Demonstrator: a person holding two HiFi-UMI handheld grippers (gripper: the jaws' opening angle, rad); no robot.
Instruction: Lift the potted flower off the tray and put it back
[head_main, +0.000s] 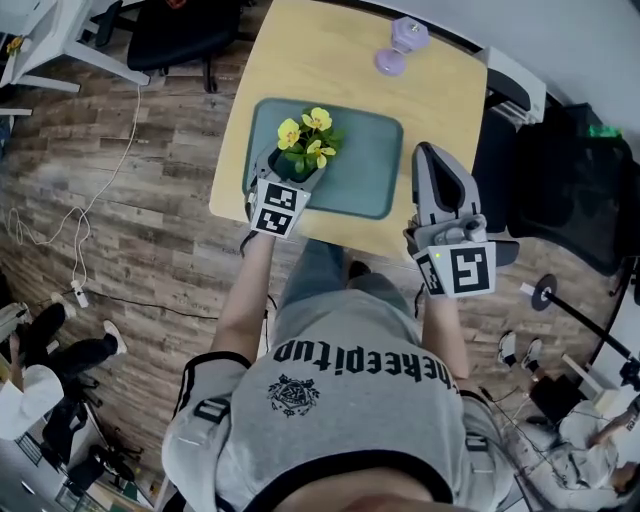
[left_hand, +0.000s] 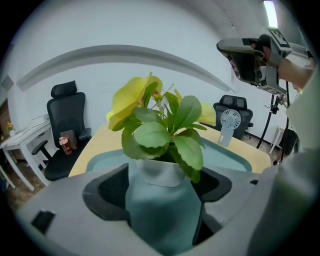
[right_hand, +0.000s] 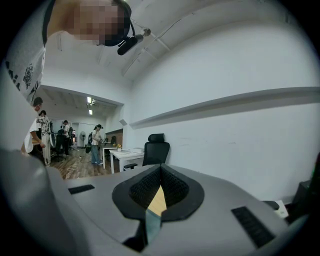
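the wooden table (head_main: 440, 100) carries a grey-green tray (head_main: 370, 170), and the potted flower (head_main: 308, 140) sits over the tray's left part. whether its base rests on the tray or hangs just clear of it cannot be told.

the left gripper (head_main: 296, 170) is clenched on it. in the left gripper view the dark pads (left_hand: 107, 190) press the small white pot (left_hand: 157, 172) from both sides, low on its wall, under the leaves.

the right gripper (head_main: 430, 155) is held apart, to the right of the tray above the table's near edge. its jaws are pressed together with nothing between them.

a small purple fan (head_main: 400, 45) stands at the far end of the table, well away from the tray.

the plant looks light, but the pot looks smooth and stiff, so it may slip or rock if tilted. the yellow blooms and soft leaves would bruise easily. the pot's wall is the place to take hold, and it is best kept upright.
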